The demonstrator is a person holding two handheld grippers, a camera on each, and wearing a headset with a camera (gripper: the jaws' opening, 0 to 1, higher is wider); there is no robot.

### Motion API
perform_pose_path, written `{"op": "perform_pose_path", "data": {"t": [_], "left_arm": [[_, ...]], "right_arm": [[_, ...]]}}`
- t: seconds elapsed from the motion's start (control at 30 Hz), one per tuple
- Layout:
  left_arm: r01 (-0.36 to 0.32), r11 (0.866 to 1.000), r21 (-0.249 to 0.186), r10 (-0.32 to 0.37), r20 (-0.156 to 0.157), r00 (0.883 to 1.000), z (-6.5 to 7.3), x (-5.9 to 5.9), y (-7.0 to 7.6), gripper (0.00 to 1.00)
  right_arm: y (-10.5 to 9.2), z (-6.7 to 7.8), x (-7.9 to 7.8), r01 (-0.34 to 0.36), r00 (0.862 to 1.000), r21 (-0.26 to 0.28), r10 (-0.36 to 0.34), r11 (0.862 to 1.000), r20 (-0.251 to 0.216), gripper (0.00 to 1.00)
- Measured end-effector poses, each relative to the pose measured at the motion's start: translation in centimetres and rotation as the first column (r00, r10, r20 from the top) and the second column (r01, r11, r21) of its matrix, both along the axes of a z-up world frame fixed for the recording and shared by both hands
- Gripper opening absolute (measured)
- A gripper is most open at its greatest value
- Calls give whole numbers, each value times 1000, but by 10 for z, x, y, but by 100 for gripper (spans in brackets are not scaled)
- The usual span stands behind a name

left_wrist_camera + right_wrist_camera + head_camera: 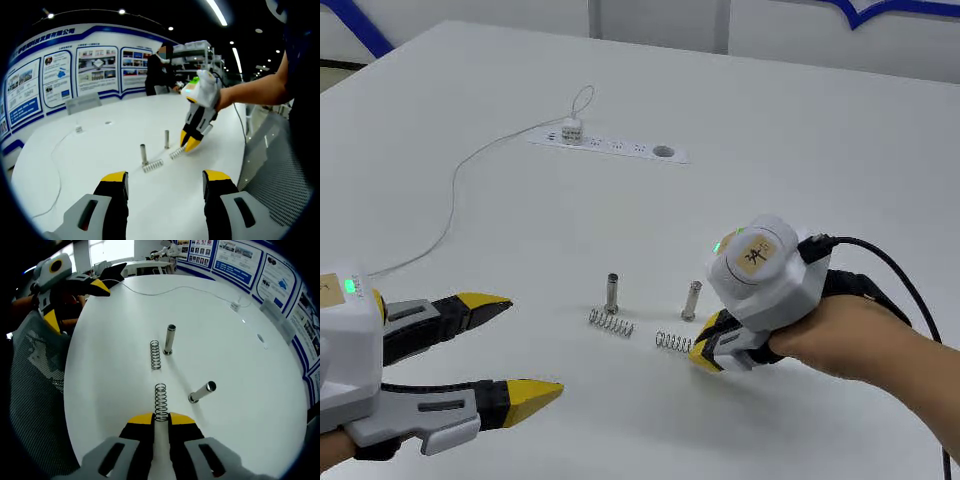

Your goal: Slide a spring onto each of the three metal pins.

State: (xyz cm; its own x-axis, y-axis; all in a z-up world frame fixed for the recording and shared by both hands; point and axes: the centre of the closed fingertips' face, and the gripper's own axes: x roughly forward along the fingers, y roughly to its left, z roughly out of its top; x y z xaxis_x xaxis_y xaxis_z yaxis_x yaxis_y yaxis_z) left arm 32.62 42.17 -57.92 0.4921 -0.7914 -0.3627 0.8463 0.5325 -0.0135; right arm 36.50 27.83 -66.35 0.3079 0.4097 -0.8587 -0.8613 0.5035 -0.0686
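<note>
inspector: state of the fingers?

operator: the right gripper (pixel 160 417) has its fingers drawn in on the end of the near spring (pixel 160 401). the spring lies flat on the counter (pixel 770 140), its coil running away from the fingers. the left gripper (pixel 535 345) hovers well apart, fingers spread, holding nothing.

inspector: and the rest of the work?

operator: i count two pins, both upright and bare. the near pin (pixel 692 300) stands just beside the gripped spring. the far pin (pixel 612 293) has the far spring (pixel 611 322) lying at its foot.

inspector: risks?

operator: in my judgement the hold takes in only the end coils. the spring is thin wire in an open helix and looks soft sideways. if i squeeze too hard, the coils may crush, or the spring may shoot out from between the smooth yellow tips. lifted by one end, it may droop and miss the pin top.

inspector: and the pins?

operator: they are slim, shiny metal cylinders on a slick white counter. i cannot tell whether they are fixed. if they are loose, a sideways nudge while threading could topple one, and a round pin would likely roll.
</note>
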Motion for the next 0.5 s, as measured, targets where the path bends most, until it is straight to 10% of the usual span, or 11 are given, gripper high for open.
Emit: {"op": "perform_pose_path", "data": {"t": [0.5], "left_arm": [[7,1000,2,-7,1,1000,1,-1,-1,61]], "right_arm": [[0,17,-1,-8,1000,-4,8,1000,12,12]]}}
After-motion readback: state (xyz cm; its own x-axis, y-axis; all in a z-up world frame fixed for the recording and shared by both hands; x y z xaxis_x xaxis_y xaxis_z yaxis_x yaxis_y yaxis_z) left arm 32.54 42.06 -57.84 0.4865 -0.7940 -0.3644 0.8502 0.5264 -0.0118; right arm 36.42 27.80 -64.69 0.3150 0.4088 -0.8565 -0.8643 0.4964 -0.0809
